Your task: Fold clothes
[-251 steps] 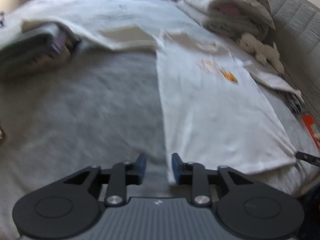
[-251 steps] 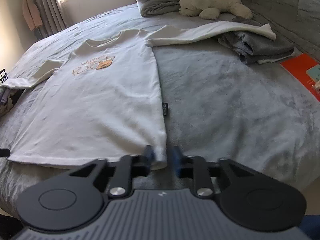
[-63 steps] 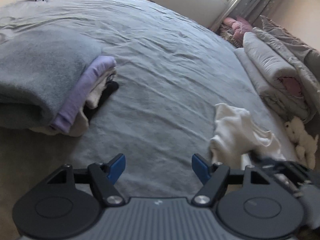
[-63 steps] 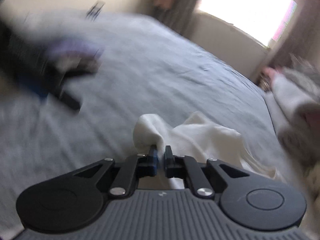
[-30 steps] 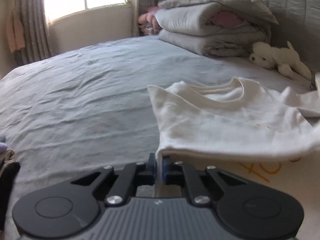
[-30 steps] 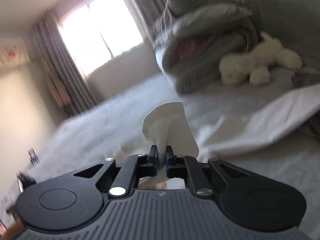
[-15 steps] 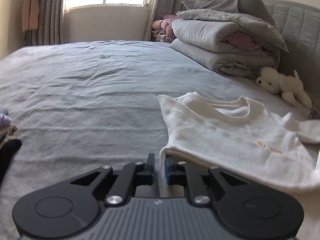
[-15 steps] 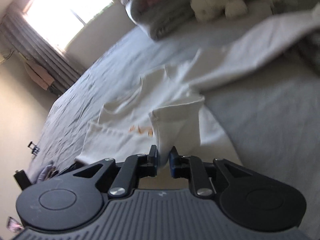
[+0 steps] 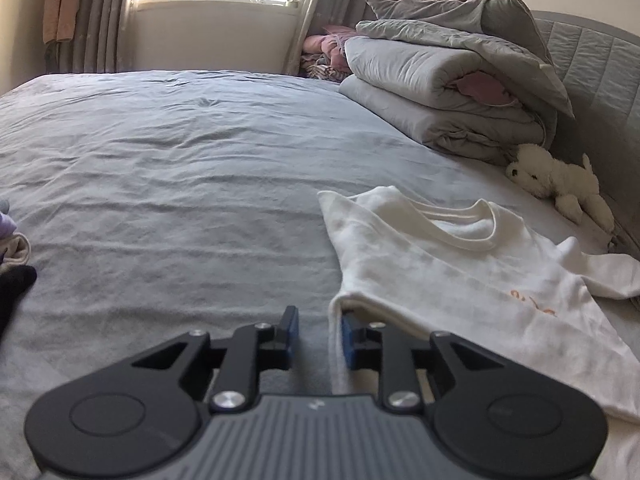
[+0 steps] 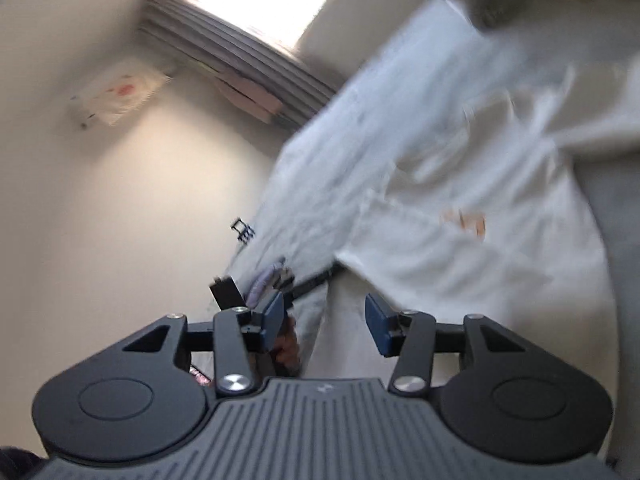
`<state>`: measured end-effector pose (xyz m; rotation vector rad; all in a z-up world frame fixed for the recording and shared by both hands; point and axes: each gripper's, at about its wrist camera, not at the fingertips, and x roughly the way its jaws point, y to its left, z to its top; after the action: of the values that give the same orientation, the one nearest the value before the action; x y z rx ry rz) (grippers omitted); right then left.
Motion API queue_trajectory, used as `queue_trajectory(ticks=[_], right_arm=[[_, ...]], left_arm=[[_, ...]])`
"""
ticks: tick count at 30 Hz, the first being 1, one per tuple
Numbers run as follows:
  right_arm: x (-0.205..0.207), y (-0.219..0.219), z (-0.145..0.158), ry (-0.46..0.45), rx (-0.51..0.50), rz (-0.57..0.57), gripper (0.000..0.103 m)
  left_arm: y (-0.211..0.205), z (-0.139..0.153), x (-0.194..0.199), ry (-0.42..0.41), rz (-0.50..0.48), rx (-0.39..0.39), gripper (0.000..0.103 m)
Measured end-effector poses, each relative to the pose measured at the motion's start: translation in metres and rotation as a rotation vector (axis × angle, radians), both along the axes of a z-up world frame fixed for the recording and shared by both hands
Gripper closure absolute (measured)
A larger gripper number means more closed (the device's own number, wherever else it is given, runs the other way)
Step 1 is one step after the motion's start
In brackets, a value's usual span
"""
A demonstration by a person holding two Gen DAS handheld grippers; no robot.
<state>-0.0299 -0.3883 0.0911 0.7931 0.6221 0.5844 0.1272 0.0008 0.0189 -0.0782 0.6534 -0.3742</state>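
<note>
The shirt [image 9: 448,280], limp and light, lies on the bed [image 9: 180,168] just short of the plush dog [image 9: 560,184]; my left gripper [image 9: 316,336] and right gripper [image 10: 326,320] are opening, clamping nothing, so I would retake it at a doubled edge.

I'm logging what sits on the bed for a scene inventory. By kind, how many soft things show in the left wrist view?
White T-shirt, laid on the bed, its near edge between the left gripper's opening fingers: 1
Folded grey duvet: 1
White plush dog: 1
Clothes pile at the left edge: 1
Total: 4
</note>
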Motion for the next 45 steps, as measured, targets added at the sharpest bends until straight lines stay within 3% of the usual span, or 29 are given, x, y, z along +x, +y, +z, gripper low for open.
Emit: queue_trajectory(ticks=[2, 5, 8, 12, 14, 18, 20, 22, 25, 31, 35, 39, 43, 45], right_arm=[[-0.002, -0.004, 0.004, -0.015, -0.070, -0.052, 0.053], [0.003, 0.000, -0.003, 0.040, -0.236, -0.126, 0.053], [0.016, 0.020, -0.019, 0.122, -0.297, -0.039, 0.053], [0.026, 0.049, -0.044, 0.243, -0.574, 0.008, 0.053], [0.023, 0.051, -0.043, 0.226, -0.592, 0.020, 0.053], [0.014, 0.041, -0.025, 0.116, -0.510, 0.002, 0.053], [0.018, 0.047, -0.034, 0.158, -0.588, -0.007, 0.053], [0.023, 0.061, -0.046, 0.188, -0.711, 0.011, 0.053], [0.018, 0.077, -0.048, 0.151, -0.821, 0.050, 0.053], [0.017, 0.080, -0.052, 0.138, -0.867, 0.081, 0.053], [0.018, 0.083, -0.050, 0.120, -0.886, 0.107, 0.054], [0.019, 0.061, -0.039, 0.103, -0.734, 0.067, 0.056], [0.023, 0.064, -0.051, 0.153, -0.812, 0.077, 0.059], [0.022, 0.058, -0.044, 0.150, -0.733, 0.077, 0.069]], left_arm=[[0.001, -0.001, 0.002, 0.011, 0.006, -0.016, 0.079], [0.008, -0.001, 0.005, 0.041, 0.012, -0.056, 0.076], [0.008, 0.001, 0.002, 0.035, 0.003, -0.038, 0.072], [0.007, 0.006, -0.002, 0.034, -0.035, 0.012, 0.072], [0.013, 0.011, -0.003, 0.043, -0.042, 0.015, 0.071], [0.026, 0.030, -0.003, 0.002, -0.007, -0.056, 0.071], [0.018, 0.036, 0.000, -0.009, -0.003, -0.100, 0.071], [-0.004, 0.036, 0.006, -0.020, -0.013, -0.067, 0.067], [-0.031, 0.027, 0.028, -0.005, 0.006, -0.015, 0.066], [-0.056, -0.002, 0.061, 0.018, 0.044, 0.170, 0.066], [-0.049, 0.000, 0.061, 0.009, 0.050, 0.153, 0.066], [-0.048, 0.010, 0.053, -0.008, 0.074, 0.137, 0.075], [-0.045, 0.030, 0.030, -0.063, 0.078, 0.156, 0.076], [-0.043, 0.036, 0.014, -0.068, 0.043, 0.137, 0.076]])
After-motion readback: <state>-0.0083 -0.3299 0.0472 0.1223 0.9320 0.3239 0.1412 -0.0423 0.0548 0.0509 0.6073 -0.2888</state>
